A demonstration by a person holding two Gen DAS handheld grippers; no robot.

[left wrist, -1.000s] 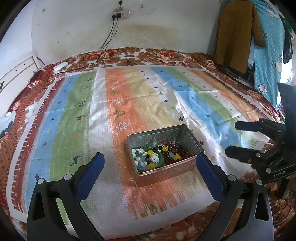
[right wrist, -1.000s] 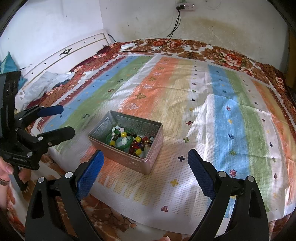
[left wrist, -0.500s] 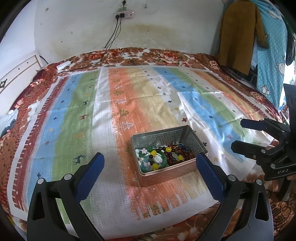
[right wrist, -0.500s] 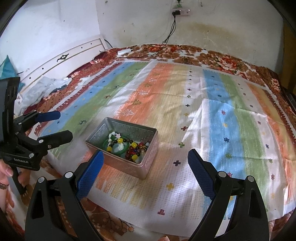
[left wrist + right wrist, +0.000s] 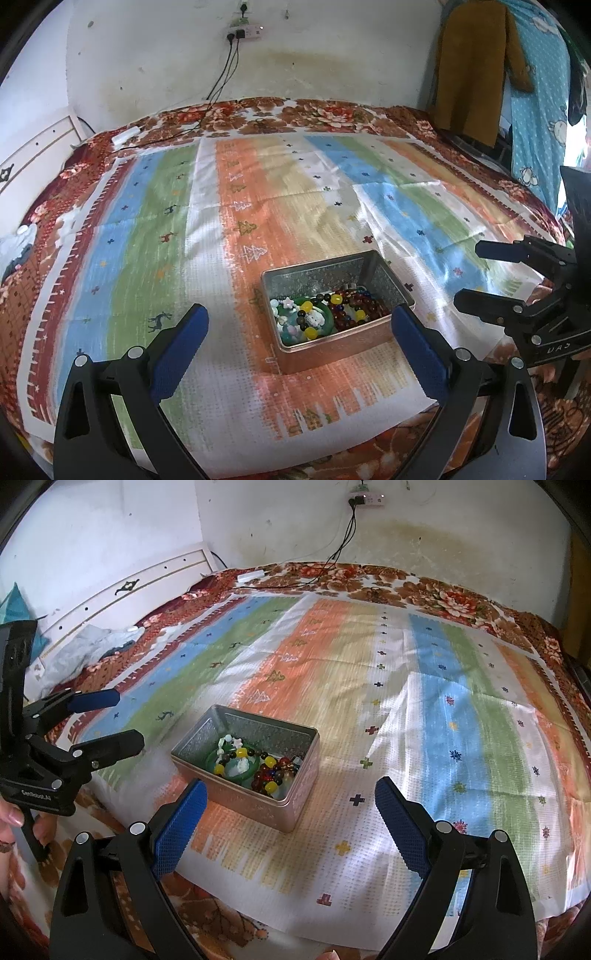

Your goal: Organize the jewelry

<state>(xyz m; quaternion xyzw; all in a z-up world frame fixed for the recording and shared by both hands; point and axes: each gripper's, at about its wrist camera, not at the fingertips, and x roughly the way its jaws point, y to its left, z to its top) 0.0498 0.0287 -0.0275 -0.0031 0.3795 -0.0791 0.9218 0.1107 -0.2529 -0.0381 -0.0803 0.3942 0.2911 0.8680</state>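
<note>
A rectangular metal tin (image 5: 334,314) with no lid on it sits on a striped cloth (image 5: 258,206) spread over a bed covered by a floral bedsheet (image 5: 314,114), close to the cloth's near edge. Inside the tin lies a tangle of jewelry: a green bangle (image 5: 308,319) at the left end with a small white charm resting on it, beaded bracelets (image 5: 354,304) of dark red, yellow and blue beads heaped at the right end, and a few pale, star-shaped pieces toward the left wall. The left gripper (image 5: 299,332) hovers low in front of the tin with its blue-padded fingers (image 5: 181,341) spread wide, empty, the tin showing between them in the left wrist view. The right gripper (image 5: 290,812) is likewise spread wide and carries nothing; in its own view the tin (image 5: 255,760) lies ahead and a little to the left, just beyond the left finger's tip. Each gripper shows in the other's camera: the right one (image 5: 476,273) at the right edge of the left wrist view, the left one (image 5: 125,720) at the left edge of the right wrist view, both off the cloth's near corners and apart from the tin. On the back wall a power strip (image 5: 243,33) holds plugged-in cables that trail down to the bed, and a brown garment (image 5: 476,66) hangs at the right.
</note>
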